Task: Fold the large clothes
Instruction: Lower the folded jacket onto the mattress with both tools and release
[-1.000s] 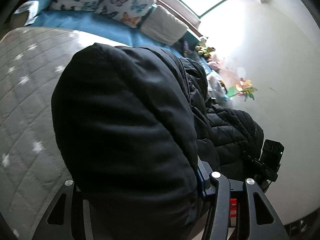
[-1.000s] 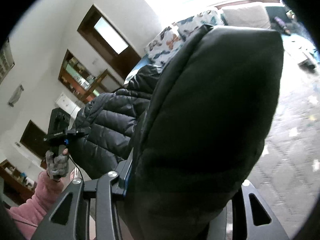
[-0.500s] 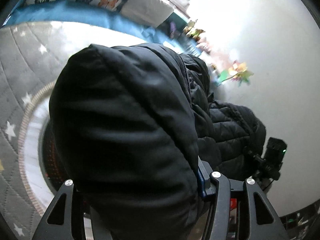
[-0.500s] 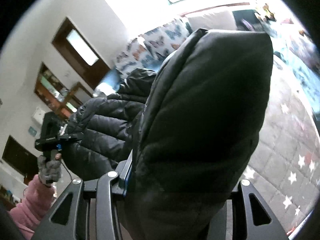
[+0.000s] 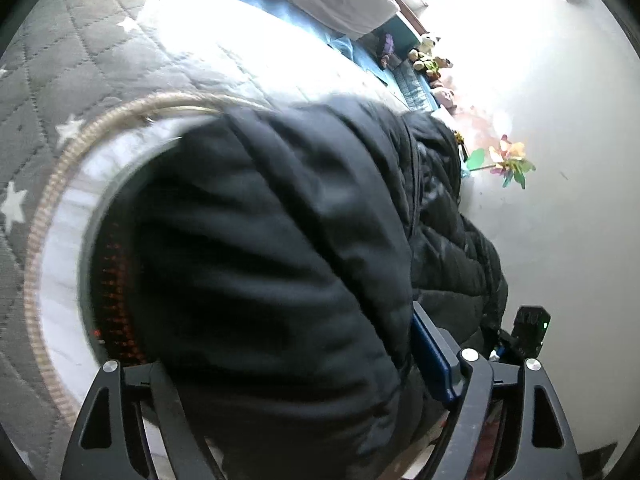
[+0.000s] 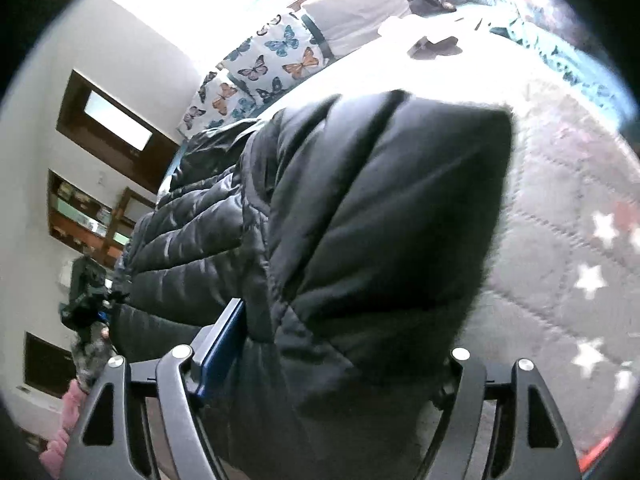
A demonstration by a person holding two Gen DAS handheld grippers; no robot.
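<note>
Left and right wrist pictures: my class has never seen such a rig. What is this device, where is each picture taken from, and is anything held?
There is no robot: a person holds a two-fingered claw in each hand, each with a camera looking along its fingers. One picture looks out from the left claw, the other from the right claw. Both show a black quilted puffer jacket over a grey star-patterned quilted bedcover, with butterfly-print pillows behind. Both claws have just been opening; the jacket sits between their fingers, but whether they grip it I cannot tell.
</note>
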